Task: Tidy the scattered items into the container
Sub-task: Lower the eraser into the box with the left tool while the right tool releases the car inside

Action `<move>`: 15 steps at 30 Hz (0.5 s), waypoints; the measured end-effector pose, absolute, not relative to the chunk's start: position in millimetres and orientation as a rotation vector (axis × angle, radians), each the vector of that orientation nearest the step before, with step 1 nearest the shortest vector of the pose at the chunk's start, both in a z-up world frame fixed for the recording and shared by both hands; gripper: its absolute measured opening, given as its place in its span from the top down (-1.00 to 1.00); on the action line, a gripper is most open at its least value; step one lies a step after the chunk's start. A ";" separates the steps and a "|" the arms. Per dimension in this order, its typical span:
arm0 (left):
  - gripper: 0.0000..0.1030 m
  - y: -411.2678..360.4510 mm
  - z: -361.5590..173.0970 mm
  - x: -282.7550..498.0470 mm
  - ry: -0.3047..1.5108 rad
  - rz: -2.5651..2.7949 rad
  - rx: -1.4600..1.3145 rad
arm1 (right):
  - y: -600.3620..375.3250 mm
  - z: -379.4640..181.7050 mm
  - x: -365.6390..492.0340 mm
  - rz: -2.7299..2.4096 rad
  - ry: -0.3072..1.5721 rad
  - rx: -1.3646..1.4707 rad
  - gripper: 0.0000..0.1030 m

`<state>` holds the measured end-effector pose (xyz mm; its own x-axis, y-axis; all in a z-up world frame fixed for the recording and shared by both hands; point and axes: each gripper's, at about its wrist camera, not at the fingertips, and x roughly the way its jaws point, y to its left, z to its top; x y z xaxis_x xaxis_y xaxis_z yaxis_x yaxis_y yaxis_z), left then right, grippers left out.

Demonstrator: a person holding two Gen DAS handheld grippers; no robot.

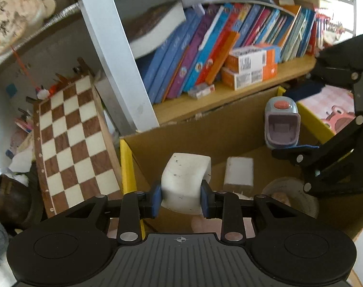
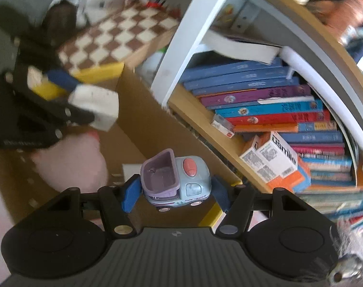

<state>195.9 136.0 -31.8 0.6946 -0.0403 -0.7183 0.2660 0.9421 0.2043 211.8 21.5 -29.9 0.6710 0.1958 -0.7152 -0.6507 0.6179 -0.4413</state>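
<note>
My left gripper is clamped tight on a white block, held over the open cardboard box. My right gripper holds a toy truck between half-spread blue pads, also above the box. Inside lie a smaller white block and something pale, perhaps a plush.

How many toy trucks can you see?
1. The toy truck is held between the right gripper fingers above the cardboard box, next to the bookshelf. More toys could be hidden deeper in the box.
</note>
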 end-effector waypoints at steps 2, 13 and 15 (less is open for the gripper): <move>0.41 135.8 -36.5 200.8 0.803 -0.169 0.306 | 26.7 -39.5 216.7 0.540 0.670 -0.826 -0.19; 0.41 135.9 -52.4 216.3 0.836 -0.140 0.367 | 45.6 -79.9 227.1 0.608 0.689 -1.102 -0.19; 0.40 135.1 -53.4 217.9 0.835 -0.139 0.372 | 46.4 -85.4 228.6 0.620 0.706 -1.118 -0.19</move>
